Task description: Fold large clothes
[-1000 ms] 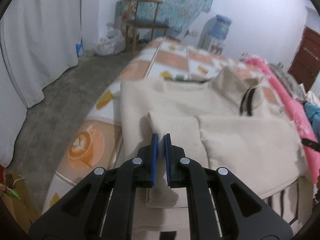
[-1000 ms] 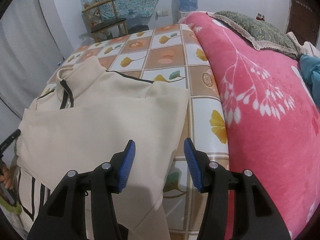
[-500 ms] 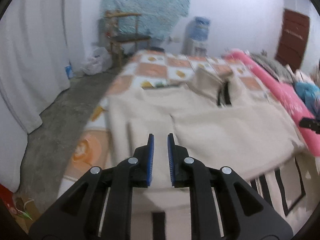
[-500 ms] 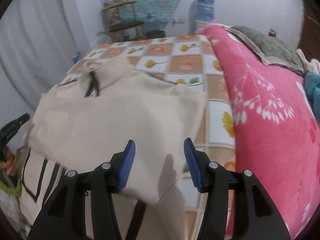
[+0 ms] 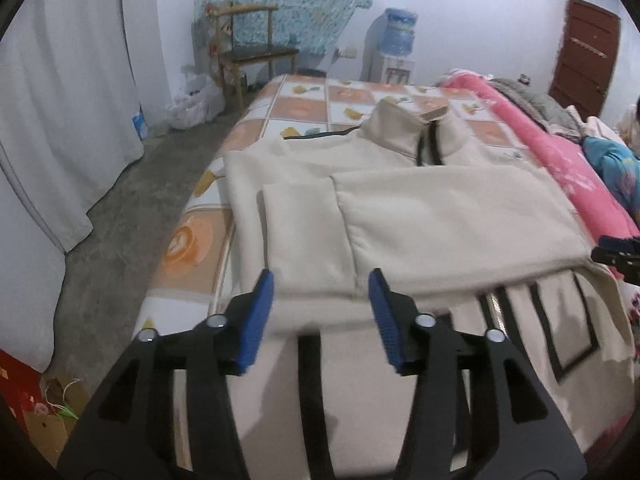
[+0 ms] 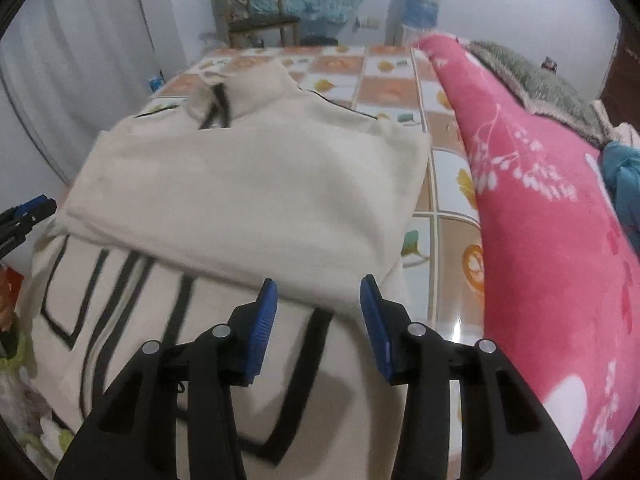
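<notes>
Both sleeves of the cream fleece zip-collar jacket with black stripe trim (image 5: 420, 200) look folded in across the chest. Sleeve stage reads as done; the bottom-up fold is next.

The jacket lies on the bed with the checked orange-and-white leaf-print cover (image 5: 308, 104), collar at the far end from both grippers. Its striped hem hangs over the near edge, directly under the fingers.

Left gripper (image 5: 320, 300): jaws apart, holding nothing. It hovers over the near edge of the folded sleeve, left sleeve panel straight ahead.

Right gripper (image 6: 316, 308): jaws apart, empty too. It sits above the near right corner of the folded sleeve layer, with the black-striped hem panel below it. The pink floral plush blanket (image 6: 540, 208) runs along its right side, near but not touching the jacket.

My read on the next move: each gripper drops to a hem corner below it, pinches through the fabric, and both lift together and carry the hem forward toward the collar. The lift needs to be symmetric or the sleeves underneath will slide out.

Risks:
- Fleece is thick, so a shallow pinch may catch only the top layer.
- The hem hanging off the edge means the grippers must reach down and under.
- Frames are motion-blurred near the hem; exact corner positions are hard to tell.
</notes>
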A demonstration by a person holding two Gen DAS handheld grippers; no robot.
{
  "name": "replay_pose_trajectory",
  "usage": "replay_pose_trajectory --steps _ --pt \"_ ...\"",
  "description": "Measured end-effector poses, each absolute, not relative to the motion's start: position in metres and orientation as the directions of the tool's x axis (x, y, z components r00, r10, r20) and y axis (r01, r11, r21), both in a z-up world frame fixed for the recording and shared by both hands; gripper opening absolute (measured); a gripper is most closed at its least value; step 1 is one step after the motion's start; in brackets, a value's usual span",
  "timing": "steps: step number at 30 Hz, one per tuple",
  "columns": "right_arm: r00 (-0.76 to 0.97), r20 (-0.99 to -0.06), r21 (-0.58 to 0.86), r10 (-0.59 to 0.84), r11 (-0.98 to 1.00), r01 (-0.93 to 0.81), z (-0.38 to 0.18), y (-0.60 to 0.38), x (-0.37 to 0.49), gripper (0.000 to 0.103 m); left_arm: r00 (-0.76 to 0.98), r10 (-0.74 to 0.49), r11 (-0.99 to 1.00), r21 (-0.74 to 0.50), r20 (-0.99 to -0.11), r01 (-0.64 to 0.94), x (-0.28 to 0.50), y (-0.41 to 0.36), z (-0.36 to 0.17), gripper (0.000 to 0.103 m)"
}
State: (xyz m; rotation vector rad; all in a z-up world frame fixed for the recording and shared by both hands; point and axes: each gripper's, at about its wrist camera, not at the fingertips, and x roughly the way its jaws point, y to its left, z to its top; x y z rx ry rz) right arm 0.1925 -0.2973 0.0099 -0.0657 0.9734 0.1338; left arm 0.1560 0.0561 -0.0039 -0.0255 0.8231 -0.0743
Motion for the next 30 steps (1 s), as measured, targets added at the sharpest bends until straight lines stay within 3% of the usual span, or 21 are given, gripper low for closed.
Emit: replay_pose_trajectory --steps 7,12,13,18,21,25,29,30 --pt "0.58 -0.803 0.031 0.135 0.982 -0.185 0.023 -0.288 0.156 0.043 0.654 -0.128 0.989 -0.047 -0.745 0.141 0.101 0.037 -0.013 0.058" --pt "0.566 -0.803 0.149 0.189 0.982 -0.116 0.036 -0.311 0.206 0.043 0.702 -0.149 0.987 -0.065 -0.697 0.145 0.136 0.028 -0.001 0.058" --pt "0.548 -0.814 0.175 0.194 0.981 -0.086 0.033 -0.317 0.228 0.041 0.702 -0.144 0.989 -0.068 -0.698 0.135 0.149 0.026 -0.002 0.057" --pt "0.462 -0.873 0.169 0.16 0.985 -0.021 -0.003 -0.325 0.305 0.025 0.655 -0.079 0.997 -0.057 -0.752 0.054 0.221 0.026 -0.031 0.032" --pt "0.398 -0.907 0.149 0.134 0.989 0.007 -0.034 -0.328 0.345 0.023 0.615 -0.059 0.998 -0.059 -0.787 0.019 0.239 0.034 -0.051 0.031" --pt "0.429 -0.894 0.17 0.131 0.984 0.056 -0.035 -0.348 0.377 0.023 0.632 -0.07 0.998 -0.053 -0.772 0.047 0.232 0.036 -0.054 0.033" --pt "0.445 -0.891 0.16 0.085 0.978 0.133 -0.037 -0.375 0.401 0.002 0.634 -0.096 0.995 -0.086 -0.768 0.047 0.23 0.042 -0.055 0.033" --pt "0.449 -0.887 0.204 0.112 0.966 0.161 -0.037 -0.383 0.404 0.002 0.635 -0.099 0.995 -0.091 -0.766 0.046 0.23 0.042 -0.055 0.033"
